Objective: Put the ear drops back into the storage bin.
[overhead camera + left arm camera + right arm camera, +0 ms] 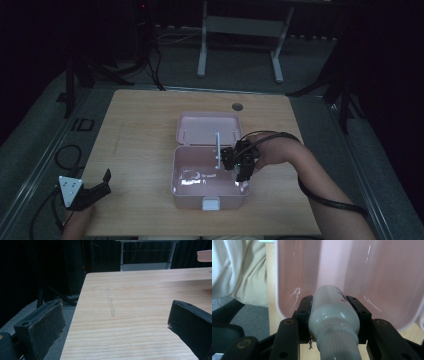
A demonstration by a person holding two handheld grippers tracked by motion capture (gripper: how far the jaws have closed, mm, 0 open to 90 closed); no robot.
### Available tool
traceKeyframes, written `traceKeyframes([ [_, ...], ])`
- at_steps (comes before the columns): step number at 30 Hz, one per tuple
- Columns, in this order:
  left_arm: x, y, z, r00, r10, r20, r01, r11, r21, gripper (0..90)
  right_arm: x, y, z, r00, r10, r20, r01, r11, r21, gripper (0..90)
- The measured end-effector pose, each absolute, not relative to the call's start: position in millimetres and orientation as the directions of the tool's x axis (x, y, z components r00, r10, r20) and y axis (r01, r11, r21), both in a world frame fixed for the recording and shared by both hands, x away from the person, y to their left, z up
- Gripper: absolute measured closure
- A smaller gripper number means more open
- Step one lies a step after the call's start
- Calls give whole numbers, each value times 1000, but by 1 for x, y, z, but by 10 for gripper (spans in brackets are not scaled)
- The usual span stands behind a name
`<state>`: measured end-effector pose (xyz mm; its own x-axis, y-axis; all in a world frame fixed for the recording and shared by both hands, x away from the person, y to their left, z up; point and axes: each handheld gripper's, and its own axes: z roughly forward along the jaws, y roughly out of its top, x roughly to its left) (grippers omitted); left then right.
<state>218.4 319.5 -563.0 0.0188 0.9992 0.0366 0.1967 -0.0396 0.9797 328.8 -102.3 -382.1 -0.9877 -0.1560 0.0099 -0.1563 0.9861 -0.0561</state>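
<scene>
The right claw [334, 315] grips a bottle [332, 312] over the pink box [210, 197] just below, left claw [92, 190] gaping idle; a loose squeeze might drop it askew.

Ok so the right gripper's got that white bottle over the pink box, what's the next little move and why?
Probably lower the bottle a little further into the open pink box, then open the jaws. The right gripper is clamped on the bottle's sides and sits over the box's right part, with the lid lying open behind. The left gripper waits open at the table's near left corner.
</scene>
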Motion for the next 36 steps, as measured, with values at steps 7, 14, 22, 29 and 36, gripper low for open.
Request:
traceKeyframes([
  [7,219,319,-563,19,999,35,197,-38,980,10,336,-95,-402,-989,-148,-4,-147,988,-54,595],
  [14,219,320,-563,19,999,38,199,-41,979,10,338,-89,-428,-989,-145,15,-145,988,-60,595],
  [22,219,320,-563,19,999,37,197,-40,980,10,340,-87,-451,-992,-126,26,-128,990,-65,594],
  [29,219,319,-563,19,999,38,197,-41,980,10,343,-85,-474,-991,-128,30,-130,988,-89,594],
  [36,219,319,-563,20,999,40,197,-43,980,10,345,-84,-487,-993,-118,27,-120,987,-107,593],
])
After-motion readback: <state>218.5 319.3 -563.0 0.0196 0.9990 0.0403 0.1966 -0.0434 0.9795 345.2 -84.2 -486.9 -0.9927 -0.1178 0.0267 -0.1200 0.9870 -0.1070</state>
